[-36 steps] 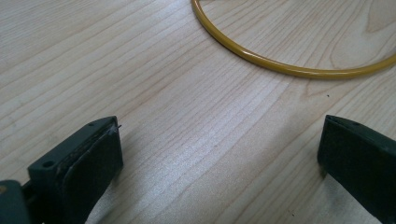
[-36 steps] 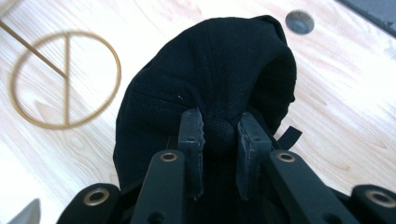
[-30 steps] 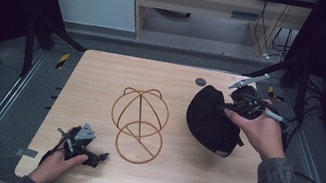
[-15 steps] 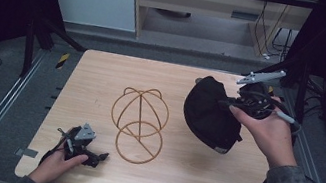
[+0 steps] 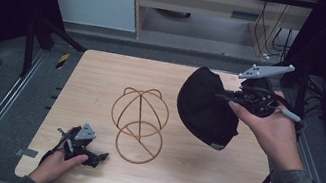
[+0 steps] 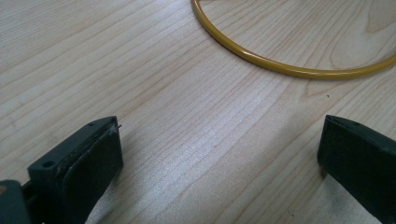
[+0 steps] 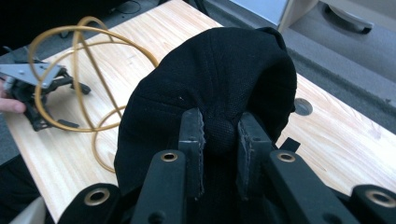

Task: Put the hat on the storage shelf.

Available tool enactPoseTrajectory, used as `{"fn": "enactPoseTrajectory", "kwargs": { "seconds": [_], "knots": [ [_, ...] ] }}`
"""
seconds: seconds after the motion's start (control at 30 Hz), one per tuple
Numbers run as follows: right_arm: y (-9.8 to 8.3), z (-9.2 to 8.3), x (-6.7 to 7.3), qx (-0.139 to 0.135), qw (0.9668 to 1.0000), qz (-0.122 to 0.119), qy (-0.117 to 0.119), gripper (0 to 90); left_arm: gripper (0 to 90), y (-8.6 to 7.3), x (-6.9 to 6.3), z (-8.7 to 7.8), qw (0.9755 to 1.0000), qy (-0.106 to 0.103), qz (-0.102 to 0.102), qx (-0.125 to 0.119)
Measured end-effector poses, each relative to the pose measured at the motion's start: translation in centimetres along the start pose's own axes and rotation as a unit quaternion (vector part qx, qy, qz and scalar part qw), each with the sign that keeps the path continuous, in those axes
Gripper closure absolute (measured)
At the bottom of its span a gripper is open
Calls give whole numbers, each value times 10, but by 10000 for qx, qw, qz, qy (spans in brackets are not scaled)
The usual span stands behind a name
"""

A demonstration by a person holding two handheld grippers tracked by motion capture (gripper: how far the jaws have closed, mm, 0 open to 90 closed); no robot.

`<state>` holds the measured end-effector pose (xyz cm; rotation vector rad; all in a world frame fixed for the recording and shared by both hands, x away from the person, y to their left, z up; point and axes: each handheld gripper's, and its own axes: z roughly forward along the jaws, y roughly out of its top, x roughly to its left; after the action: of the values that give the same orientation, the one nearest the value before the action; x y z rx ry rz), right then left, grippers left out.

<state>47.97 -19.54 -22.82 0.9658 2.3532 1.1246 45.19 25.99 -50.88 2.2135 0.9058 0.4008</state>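
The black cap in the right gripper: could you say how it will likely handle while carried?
Probably floppy: the black cap bunches where the right gripper pinches it. It likely hangs and sways, its body drooping below the grip. Seemingly light, since one fabric pinch holds it above the table.

I see a matt black woven-cloth cap [image 7: 219, 88], a glossy yellow wire dome stand [image 5: 139, 124], a pale smooth-grained wooden table [image 5: 196, 178], and matt, slightly rough black pads [image 6: 93, 172].
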Motion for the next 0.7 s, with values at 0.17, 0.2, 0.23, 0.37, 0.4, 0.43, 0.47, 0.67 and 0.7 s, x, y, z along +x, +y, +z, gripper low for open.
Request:
{"fn": "enactPoseTrajectory", "kwargs": {
  "seconds": [0.17,0.2,0.23,0.37,0.4,0.43,0.47,0.67,0.7],
  "knots": [
    [5,-10,9,-144,9998,-74,92,753,0,0,0,0,10000,1,-2,-1],
    [6,-12,11,-156,9998,-83,99,753,0,0,0,0,10000,2,-1,-1],
    [6,-12,11,-156,9998,-83,99,753,0,0,0,0,10000,2,-1,-1],
    [7,-18,19,-275,9994,-134,129,753,0,0,0,0,10000,8,-8,0],
    [8,-19,20,-290,9994,-138,134,753,0,0,0,0,10000,8,-7,-1],
    [9,-19,20,-306,9993,-147,147,753,0,0,0,0,10000,9,-7,-1],
    [10,-20,21,-324,9992,-151,160,753,0,0,0,0,10000,8,-8,0],
    [16,-21,27,-400,9987,-172,248,754,0,0,0,0,10000,9,-6,0],
    [17,-21,28,-398,9987,-190,256,754,0,0,0,0,10000,9,-5,1]
  ]
}}
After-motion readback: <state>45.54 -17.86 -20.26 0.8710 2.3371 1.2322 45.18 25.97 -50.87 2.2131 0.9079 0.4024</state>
